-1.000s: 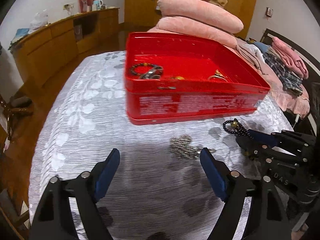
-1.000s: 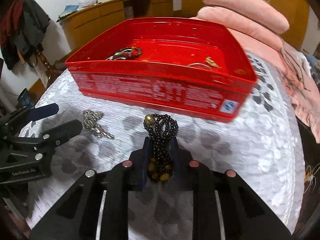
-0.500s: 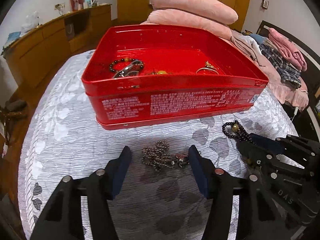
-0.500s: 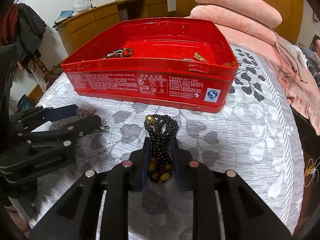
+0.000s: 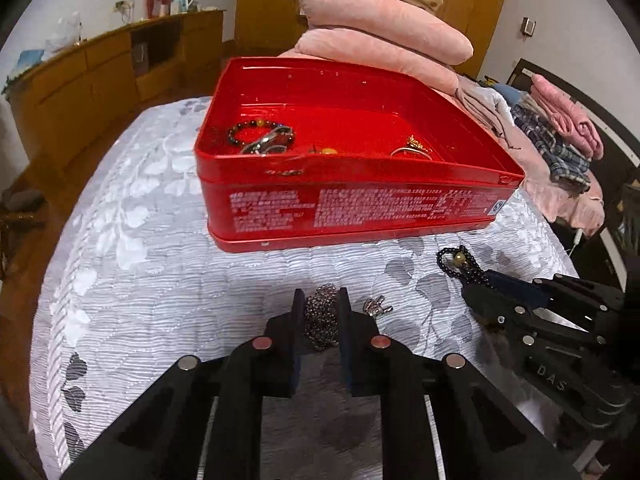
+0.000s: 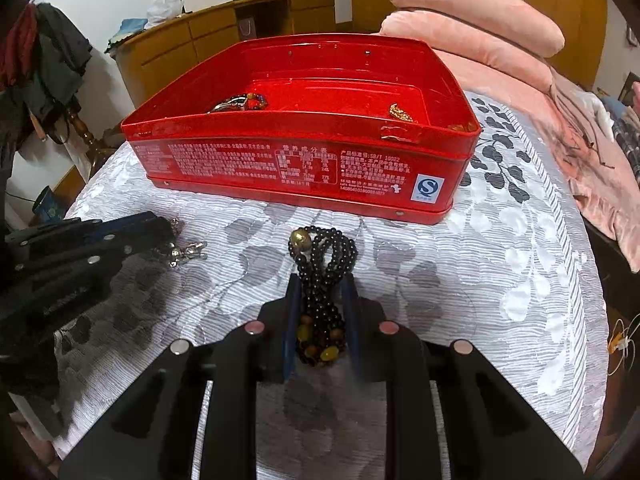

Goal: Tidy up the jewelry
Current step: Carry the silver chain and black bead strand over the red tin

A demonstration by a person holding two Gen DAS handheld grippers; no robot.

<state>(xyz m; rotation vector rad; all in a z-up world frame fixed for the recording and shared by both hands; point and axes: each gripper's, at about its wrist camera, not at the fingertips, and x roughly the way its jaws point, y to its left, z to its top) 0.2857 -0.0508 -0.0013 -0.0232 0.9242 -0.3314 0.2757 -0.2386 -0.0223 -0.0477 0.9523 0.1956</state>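
Gripping, left gripper [image 5: 320, 304]: fingers drawn in close on the silver chain [image 5: 321, 317], which is bunched between the two pads down on the cloth; whether the pads truly pinch it or only flank it is hard to tell from the left wrist view.

Chain clasp [image 5: 377, 305]: lies on the cloth just right of the left gripper's right finger, outside the jaws.

Left gripper seen from the other side [image 6: 132, 236]: low over the cloth at the far left of the right wrist view, the clasp end poking out by its tip.

Red tin [image 5: 352, 204]: straight ahead of both grippers, lid off, sitting on the grey leaf-patterned cloth [image 5: 132, 272].

Inside the tin: a beaded bracelet [image 5: 256, 134] with a silver piece toward the left end, a gold ring [image 5: 414, 148] toward the right end.

Right gripper [image 6: 320, 288]: nearly closed around the dark bead strand [image 6: 320, 280], which is clamped between the pads; its loops and one large gold-coloured bead stick out past the fingertips toward the tin, and amber beads sit deeper between the fingers.

Right gripper from the left wrist view [image 5: 480, 280]: beside the left gripper on its right, near but apart, the strand hanging off its tip.

Behind the tin: stacked pink pillows [image 5: 384, 32].
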